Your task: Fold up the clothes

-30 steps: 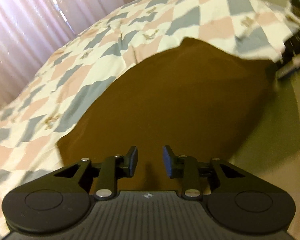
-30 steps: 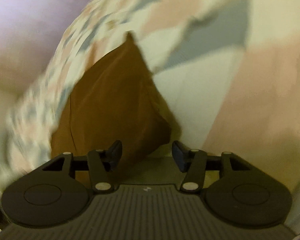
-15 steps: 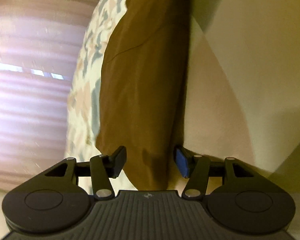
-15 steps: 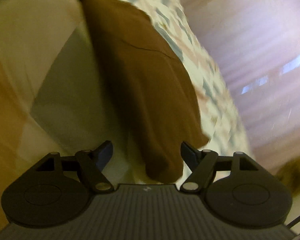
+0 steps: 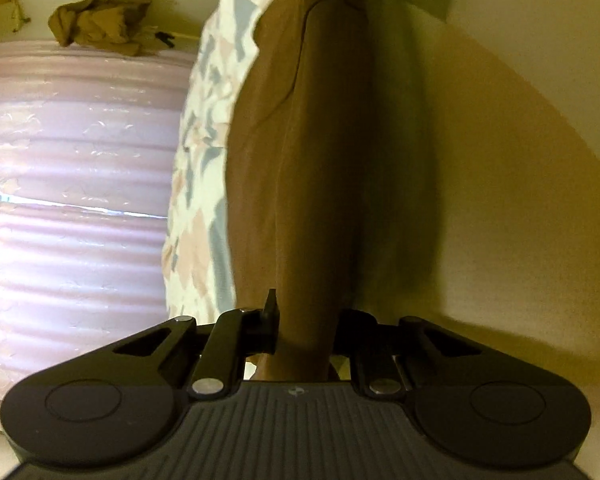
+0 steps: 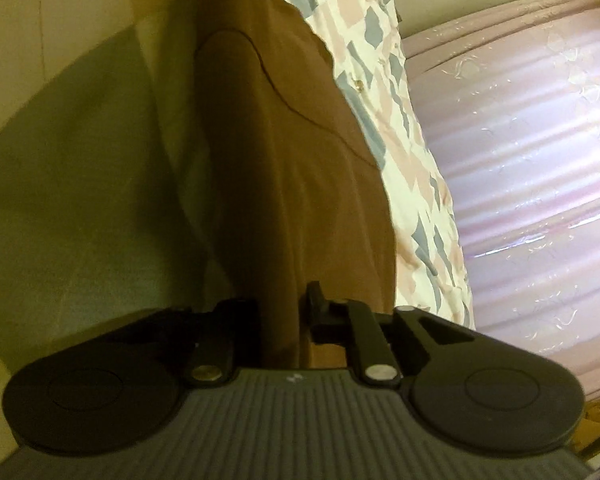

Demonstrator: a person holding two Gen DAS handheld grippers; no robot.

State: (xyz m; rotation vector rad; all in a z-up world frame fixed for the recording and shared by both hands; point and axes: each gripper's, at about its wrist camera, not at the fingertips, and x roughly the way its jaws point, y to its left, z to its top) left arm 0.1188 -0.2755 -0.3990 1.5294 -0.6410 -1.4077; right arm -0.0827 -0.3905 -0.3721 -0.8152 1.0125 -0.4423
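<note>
In the left wrist view, pale pink pleated curtains fill the left side, with a crumpled brown cloth lying apart near the top edge. Next comes the diamond-patterned bedspread in cream, pink and grey. On it lies the brown garment, a long band running straight away from the camera toward the far edge of the frame, a curved seam showing on it. The left gripper is closing its jaws on the near end of that band, the cloth pinched between them.

The right wrist view is rolled the other way (so the order reverses): shadowed bedding, then the brown garment, again lengthwise away from the lens, then the bedspread and the curtains. The right gripper is likewise closing on the garment's near end.
</note>
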